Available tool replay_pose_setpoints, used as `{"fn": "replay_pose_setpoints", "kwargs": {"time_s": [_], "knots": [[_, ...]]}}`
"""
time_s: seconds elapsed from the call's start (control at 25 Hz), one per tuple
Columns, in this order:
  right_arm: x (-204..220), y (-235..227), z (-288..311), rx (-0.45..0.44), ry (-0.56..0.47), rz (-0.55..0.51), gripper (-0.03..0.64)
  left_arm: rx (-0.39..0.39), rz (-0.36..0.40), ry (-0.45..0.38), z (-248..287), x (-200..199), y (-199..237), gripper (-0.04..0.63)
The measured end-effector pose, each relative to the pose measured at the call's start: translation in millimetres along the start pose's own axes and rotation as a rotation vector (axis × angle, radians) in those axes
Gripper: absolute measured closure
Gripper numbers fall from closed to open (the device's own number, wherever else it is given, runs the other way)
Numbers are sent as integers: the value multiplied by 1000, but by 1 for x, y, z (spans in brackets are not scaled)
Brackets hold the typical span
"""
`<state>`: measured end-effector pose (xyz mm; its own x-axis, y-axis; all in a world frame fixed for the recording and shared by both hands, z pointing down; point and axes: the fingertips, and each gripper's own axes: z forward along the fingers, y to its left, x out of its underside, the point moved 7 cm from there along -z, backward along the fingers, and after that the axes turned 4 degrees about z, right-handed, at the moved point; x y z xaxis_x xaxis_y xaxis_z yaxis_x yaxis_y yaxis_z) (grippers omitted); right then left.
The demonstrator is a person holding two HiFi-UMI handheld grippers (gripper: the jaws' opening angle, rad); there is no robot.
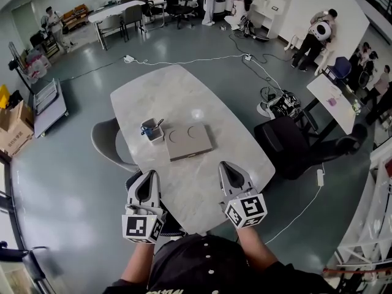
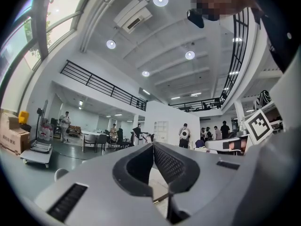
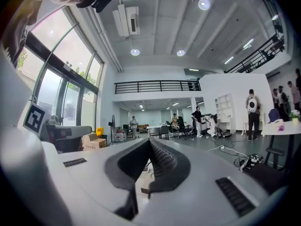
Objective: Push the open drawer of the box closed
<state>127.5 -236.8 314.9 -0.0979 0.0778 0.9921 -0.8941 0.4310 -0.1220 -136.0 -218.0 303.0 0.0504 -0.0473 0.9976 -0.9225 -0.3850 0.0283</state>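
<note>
A flat grey-brown box (image 1: 189, 141) with two round dents in its lid lies in the middle of the pale table (image 1: 184, 90). A small white open tray (image 1: 151, 130) holding blue items juts out at the box's left side. My left gripper (image 1: 149, 173) hovers over the table's near edge, short of the box and to its left, with its jaws together and nothing between them. My right gripper (image 1: 228, 165) is level with it on the right, also shut and empty. Each gripper view shows its own tips meeting, the left gripper (image 2: 153, 145) and the right gripper (image 3: 149, 140).
A grey chair (image 1: 109, 141) stands at the table's left side and a black chair (image 1: 282, 141) at its right. Cables and a power strip (image 1: 128, 59) lie on the floor beyond the table. People stand far back in the room.
</note>
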Motion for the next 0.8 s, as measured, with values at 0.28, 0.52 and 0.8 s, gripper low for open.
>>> {"fn": "replay_pose_setpoints", "kwargs": {"time_s": [0.28, 0.52, 0.8], "knots": [[2, 0, 0, 9, 11, 1, 620, 6, 6, -1, 1, -3, -3, 580], [0, 2, -2, 6, 15, 1, 620, 4, -3, -3, -3, -2, -4, 580], [1, 5, -1, 4, 10, -1, 620, 7, 0, -1, -3, -3, -6, 580]]}}
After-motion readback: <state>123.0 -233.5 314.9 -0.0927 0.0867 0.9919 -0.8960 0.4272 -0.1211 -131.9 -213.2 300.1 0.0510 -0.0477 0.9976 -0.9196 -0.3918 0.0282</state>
